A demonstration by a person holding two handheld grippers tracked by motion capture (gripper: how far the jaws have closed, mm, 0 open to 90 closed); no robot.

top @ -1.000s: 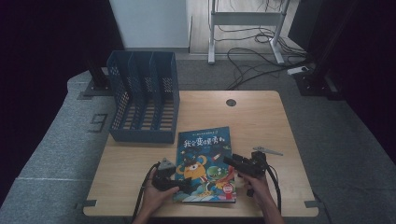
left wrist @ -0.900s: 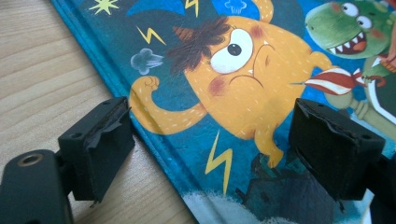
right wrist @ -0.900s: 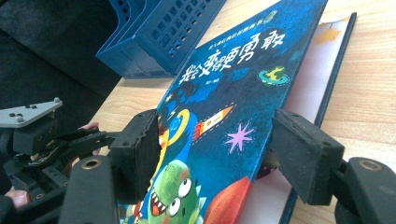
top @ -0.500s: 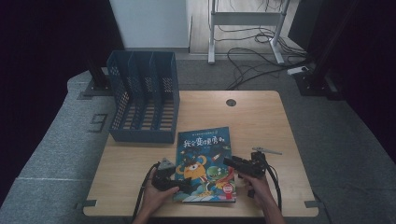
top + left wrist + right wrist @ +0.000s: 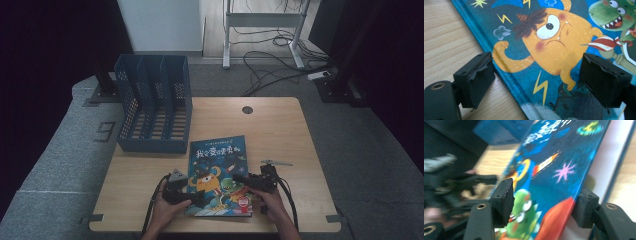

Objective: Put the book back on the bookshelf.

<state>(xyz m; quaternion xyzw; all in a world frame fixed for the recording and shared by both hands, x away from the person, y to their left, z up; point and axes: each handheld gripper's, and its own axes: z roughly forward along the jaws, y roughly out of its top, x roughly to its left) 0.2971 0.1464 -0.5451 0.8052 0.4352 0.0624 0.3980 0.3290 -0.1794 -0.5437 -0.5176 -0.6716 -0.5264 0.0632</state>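
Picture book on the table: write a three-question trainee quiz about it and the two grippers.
1. True or false: the picture book stands inside the blue file rack.
2. Which gripper has lifted the front cover: A left gripper, B right gripper?
3. Fill in: the left gripper's open jaws straddle the book's ___ edge.

Key:
1. False; it lies on the table in front of the rack.
2. B; its jaws, just closing, are around the raised cover.
3. Spine.
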